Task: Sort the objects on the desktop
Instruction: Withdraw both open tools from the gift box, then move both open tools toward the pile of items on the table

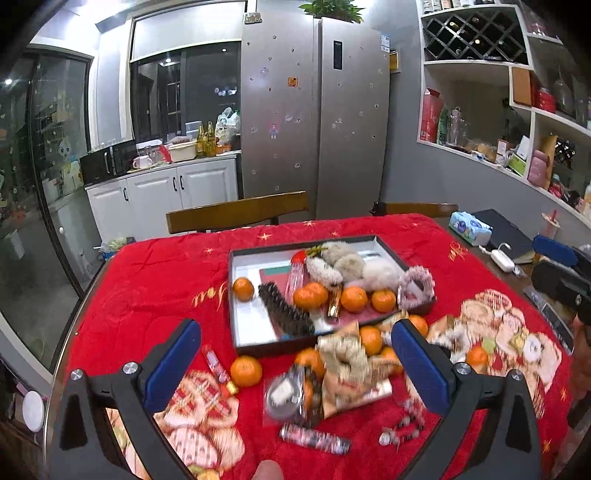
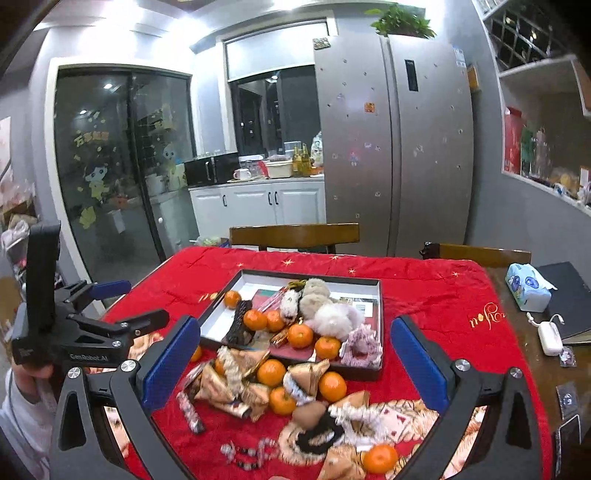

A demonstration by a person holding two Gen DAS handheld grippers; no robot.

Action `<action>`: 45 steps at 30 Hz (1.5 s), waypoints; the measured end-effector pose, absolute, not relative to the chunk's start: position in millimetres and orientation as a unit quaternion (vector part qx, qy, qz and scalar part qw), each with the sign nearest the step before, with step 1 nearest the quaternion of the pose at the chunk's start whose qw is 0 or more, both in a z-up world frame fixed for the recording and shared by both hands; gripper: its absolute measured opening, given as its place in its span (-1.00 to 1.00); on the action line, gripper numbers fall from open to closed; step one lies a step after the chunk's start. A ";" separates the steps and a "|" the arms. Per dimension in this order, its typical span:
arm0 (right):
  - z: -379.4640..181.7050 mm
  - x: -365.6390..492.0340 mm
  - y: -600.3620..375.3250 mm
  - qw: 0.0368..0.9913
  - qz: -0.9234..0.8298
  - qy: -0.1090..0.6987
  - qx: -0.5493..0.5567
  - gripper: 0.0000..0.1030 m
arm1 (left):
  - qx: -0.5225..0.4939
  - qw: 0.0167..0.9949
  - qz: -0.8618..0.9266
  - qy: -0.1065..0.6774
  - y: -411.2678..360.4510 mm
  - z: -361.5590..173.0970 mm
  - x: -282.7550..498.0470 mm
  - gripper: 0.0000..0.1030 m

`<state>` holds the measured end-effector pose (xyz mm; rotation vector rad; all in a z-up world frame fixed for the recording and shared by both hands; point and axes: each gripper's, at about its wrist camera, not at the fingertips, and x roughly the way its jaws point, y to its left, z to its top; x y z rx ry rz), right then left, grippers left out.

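A tall silver double-door refrigerator stands against the grey back wall, with a green potted plant on top. Left of the refrigerator run white base cabinets under a dark window, and further left a dark glass sliding door. Right of the refrigerator hang white open wall shelves. Before the refrigerator stands a brown wooden chair back. Ceiling lights glare bright overhead.

tray mid-table on cloth | mandarins inside and before it | chair behind table
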<state>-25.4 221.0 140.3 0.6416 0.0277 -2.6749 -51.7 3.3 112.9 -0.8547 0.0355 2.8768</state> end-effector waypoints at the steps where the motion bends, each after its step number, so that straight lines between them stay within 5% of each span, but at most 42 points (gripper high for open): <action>1: 139.1 -19.5 221.4 0.193 -0.955 0.011 0.226 1.00 | -0.283 0.067 0.957 0.013 2.3 109.5 -43.9 1.00; 14: 96.0 18.1 231.1 0.152 -0.956 -0.016 0.250 1.00 | -0.289 0.079 0.954 0.009 0.9 72.5 7.2 1.00; 45: 15.0 -3.4 252.4 0.116 -0.937 -0.042 0.326 1.00 | -0.386 0.104 0.916 0.015 23.3 -10.0 -44.6 1.00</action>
